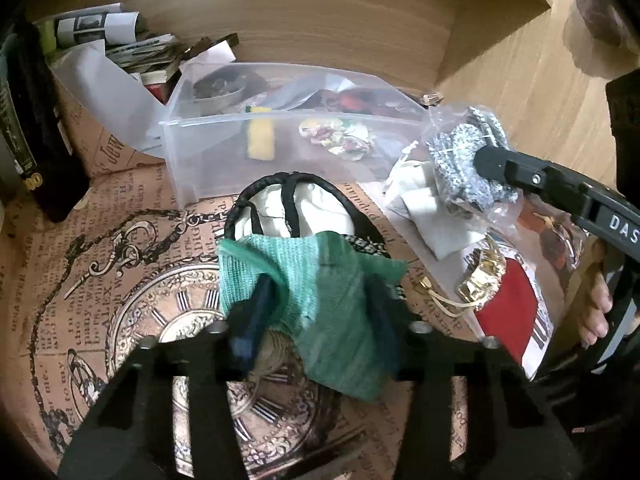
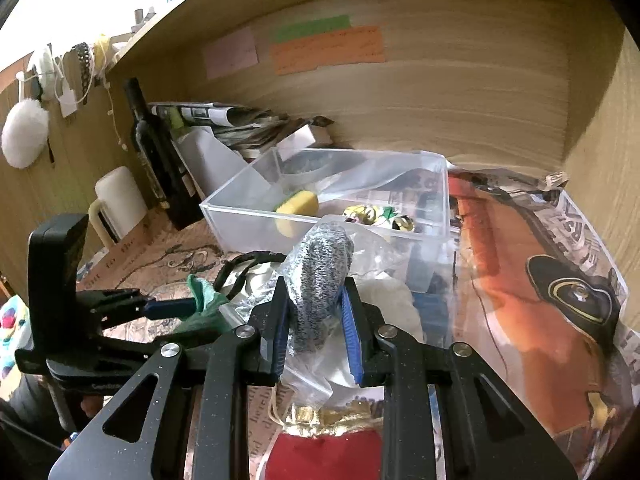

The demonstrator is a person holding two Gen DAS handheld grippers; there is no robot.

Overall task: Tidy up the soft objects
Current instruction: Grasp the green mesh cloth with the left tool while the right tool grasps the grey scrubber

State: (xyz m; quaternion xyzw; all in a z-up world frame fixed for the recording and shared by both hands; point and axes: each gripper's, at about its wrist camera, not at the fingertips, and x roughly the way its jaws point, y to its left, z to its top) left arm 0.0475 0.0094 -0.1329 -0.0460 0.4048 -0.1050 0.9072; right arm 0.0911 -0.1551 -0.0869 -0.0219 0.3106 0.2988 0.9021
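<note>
Wood-grain panels wall in the desk, whose top is covered with paper (image 1: 120,240) printed with newsprint and a pocket watch. My left claw (image 1: 316,300) pinches a soft teal knit cloth (image 1: 316,276) that drapes between its blue pads and hangs over a white pouch (image 1: 316,204) edged in black cord, just ahead of the fingertips. Beyond that sits a clear plastic bin (image 1: 208,152) holding a yellow sponge (image 1: 261,138) and a crumpled patterned cloth (image 1: 340,136). My right claw (image 2: 316,320) grips a grey speckled knit roll (image 2: 320,276) wrapped in a crinkly clear bag (image 2: 304,376), raised just short of the bin's near wall (image 2: 248,224). Below that claw lies a red pouch (image 2: 324,456) with a gold gathered neck. Only the right view shows the coloured notes (image 2: 328,50) on the back panel, a white mug (image 2: 116,200), a fluffy white pompom (image 2: 22,136) and a glossy car poster (image 2: 540,300) off to its right. Only the left view shows the watch print whole, and the right claw (image 1: 486,164) from the side with fingers of my hand (image 1: 598,304) on its handle. A dark bottle (image 2: 156,156) stands left of the bin.
</note>
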